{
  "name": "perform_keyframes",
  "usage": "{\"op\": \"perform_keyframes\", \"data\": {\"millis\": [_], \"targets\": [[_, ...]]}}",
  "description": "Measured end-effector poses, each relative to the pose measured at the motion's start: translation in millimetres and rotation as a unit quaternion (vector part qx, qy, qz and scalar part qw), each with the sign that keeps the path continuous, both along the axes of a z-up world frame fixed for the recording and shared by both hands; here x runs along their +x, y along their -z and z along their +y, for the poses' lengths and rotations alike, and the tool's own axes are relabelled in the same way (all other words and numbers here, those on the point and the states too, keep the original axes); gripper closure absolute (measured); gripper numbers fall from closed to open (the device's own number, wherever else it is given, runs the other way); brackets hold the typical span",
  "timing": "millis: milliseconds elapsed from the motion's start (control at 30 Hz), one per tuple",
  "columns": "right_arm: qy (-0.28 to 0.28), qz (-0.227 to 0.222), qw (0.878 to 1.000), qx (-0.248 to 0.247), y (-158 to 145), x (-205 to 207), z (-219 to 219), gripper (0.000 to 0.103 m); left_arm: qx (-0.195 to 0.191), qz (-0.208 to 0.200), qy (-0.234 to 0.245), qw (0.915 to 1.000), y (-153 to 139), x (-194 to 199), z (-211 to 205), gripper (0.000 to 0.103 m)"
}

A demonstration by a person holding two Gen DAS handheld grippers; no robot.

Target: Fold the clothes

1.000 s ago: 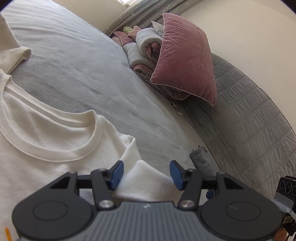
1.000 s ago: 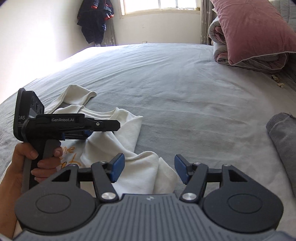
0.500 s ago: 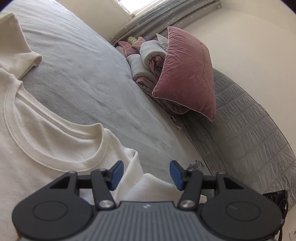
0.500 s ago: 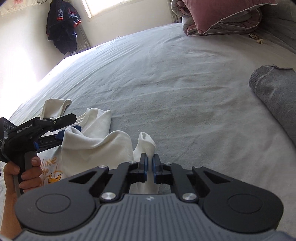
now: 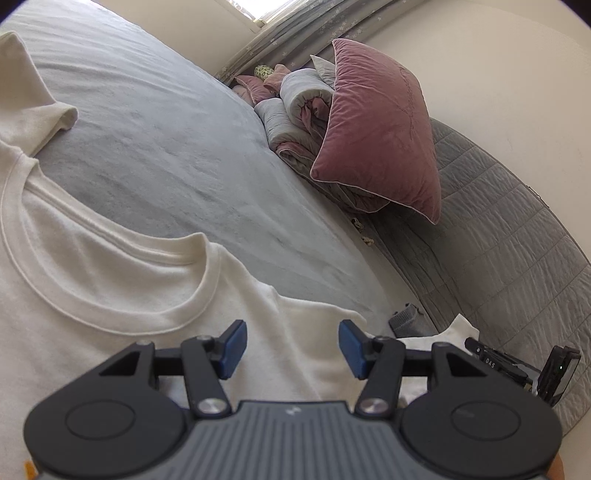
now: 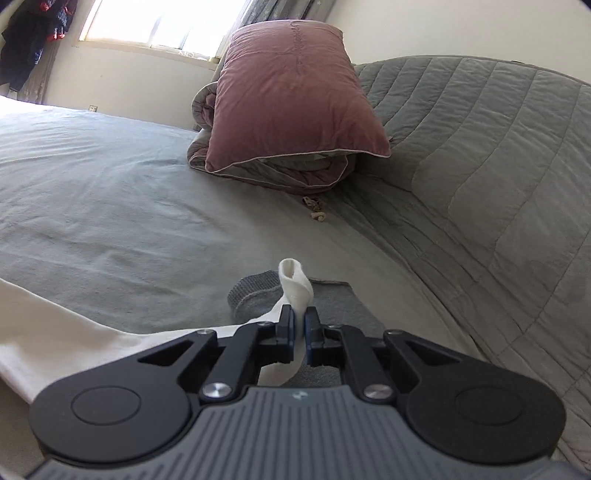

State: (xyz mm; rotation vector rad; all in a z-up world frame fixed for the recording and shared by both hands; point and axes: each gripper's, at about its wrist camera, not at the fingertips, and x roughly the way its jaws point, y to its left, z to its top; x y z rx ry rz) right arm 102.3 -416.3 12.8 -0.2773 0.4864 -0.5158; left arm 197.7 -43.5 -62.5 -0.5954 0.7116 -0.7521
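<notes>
White T-shirt (image 5: 110, 295) lies spread on the grey bed (image 5: 166, 147), its round ribbed collar facing up and one short sleeve (image 5: 29, 92) folded over itself at the far side. The left tongs (image 5: 291, 345) hang just above the shirt's shoulder, beside the collar, with their blue pads apart and no cloth between them; whether the pads brush the fabric I cannot tell. The right tongs (image 6: 300, 326) are clamped tight on the other sleeve (image 6: 295, 288), which sticks out past the tips as a small curled loop and is drawn away from the body of the shirt toward the padded grey headboard (image 6: 480, 166). From the left wrist view that pulled sleeve shows at the right edge with the black body of the right tongs next to it. A grey folded garment (image 6: 332, 306) lies on the bed right under the pinched sleeve. Further back a dusky pink pillow (image 6: 288, 92) leans on a rolled grey and pink quilt (image 5: 295, 110) near the window (image 6: 159, 22). Dark clothes (image 6: 26, 40) hang on the wall in the corner.
</notes>
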Motion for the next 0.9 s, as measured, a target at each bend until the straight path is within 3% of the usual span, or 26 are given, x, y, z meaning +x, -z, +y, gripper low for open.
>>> {"op": "perform_keyframes", "data": {"millis": [200,300,467,533,600,667,700,733,900], "targets": [[0.017,-0.005,1.000,-0.007,14.5,-5.4,-21.7,0.095,0.012,-0.024,0.058,0.9980,0.0,-8.2,-20.0,0.048],[0.028,0.003,1.000,-0.004,22.6,-5.6,-26.1,0.095,0.042,-0.030,0.074,0.9959,2.6,-11.9,-34.7,0.048],[0.056,0.035,0.998,0.006,35.1,-6.7,-32.6,0.096,0.102,-0.059,0.070,0.9906,-0.8,-18.8,-51.1,0.048],[0.059,0.040,0.997,0.003,34.8,-11.2,-30.2,0.096,0.106,-0.062,0.063,0.9904,-2.7,-19.0,-52.5,0.049],[0.051,0.024,0.998,0.036,26.4,-19.3,-35.4,0.095,0.107,-0.062,0.054,0.9909,-4.9,-18.4,-53.7,0.052],[0.038,-0.001,0.996,0.084,14.8,-28.8,-43.8,0.087,0.108,-0.054,0.051,0.9914,-4.7,-16.6,-57.7,0.092],[0.035,-0.015,0.993,0.109,9.2,-33.6,-49.7,0.070,0.109,-0.050,0.049,0.9916,-4.6,-15.7,-59.7,0.097],[0.038,-0.029,0.990,0.131,4.9,-38.4,-57.2,0.061,0.109,-0.046,0.048,0.9918,-4.5,-14.8,-61.7,0.097],[0.045,-0.073,0.975,0.206,-4.7,-57.7,-83.6,0.061,0.142,-0.041,0.050,0.9878,-7.7,-14.1,-79.6,0.097]]}}
